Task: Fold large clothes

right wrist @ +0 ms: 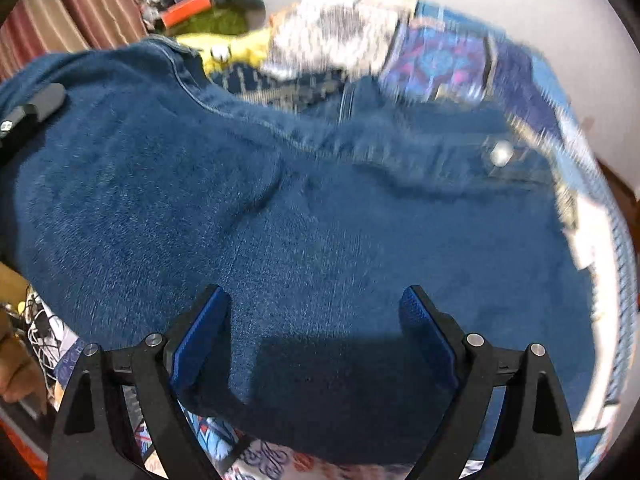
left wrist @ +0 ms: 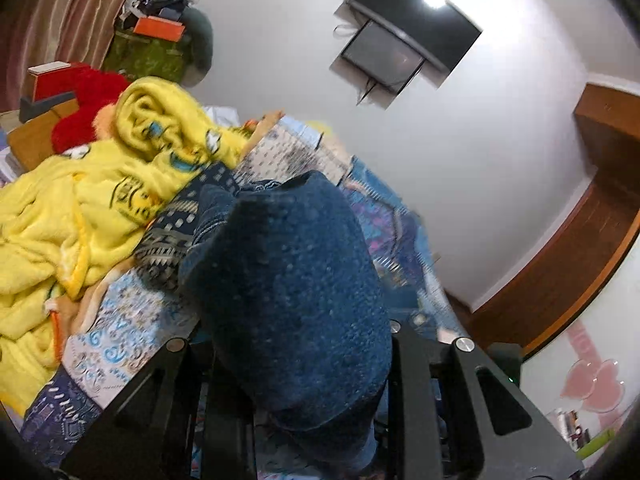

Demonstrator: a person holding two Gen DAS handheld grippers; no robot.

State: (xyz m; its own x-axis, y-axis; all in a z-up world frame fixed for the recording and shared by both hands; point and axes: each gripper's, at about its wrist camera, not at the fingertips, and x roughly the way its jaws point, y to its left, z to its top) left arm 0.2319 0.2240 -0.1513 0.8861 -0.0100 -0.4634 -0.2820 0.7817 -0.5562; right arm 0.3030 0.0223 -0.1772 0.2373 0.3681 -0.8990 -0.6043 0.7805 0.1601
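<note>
Folding has barely begun: left claw [left wrist: 304, 360] grips the jeans [right wrist: 320, 220], right claw [right wrist: 316, 332] gapes over them on the bed [left wrist: 120, 320].

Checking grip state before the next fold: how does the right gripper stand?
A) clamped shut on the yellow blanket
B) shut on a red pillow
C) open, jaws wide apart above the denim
C: the right gripper has its blue pads spread wide over the denim garment, pinching nothing.

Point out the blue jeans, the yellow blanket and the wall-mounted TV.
blue jeans [right wrist: 320, 220]: right wrist view, broad middle of the denim.
yellow blanket [left wrist: 80, 208]: left wrist view, crumpled middle.
wall-mounted TV [left wrist: 416, 12]: left wrist view, dark screen.
</note>
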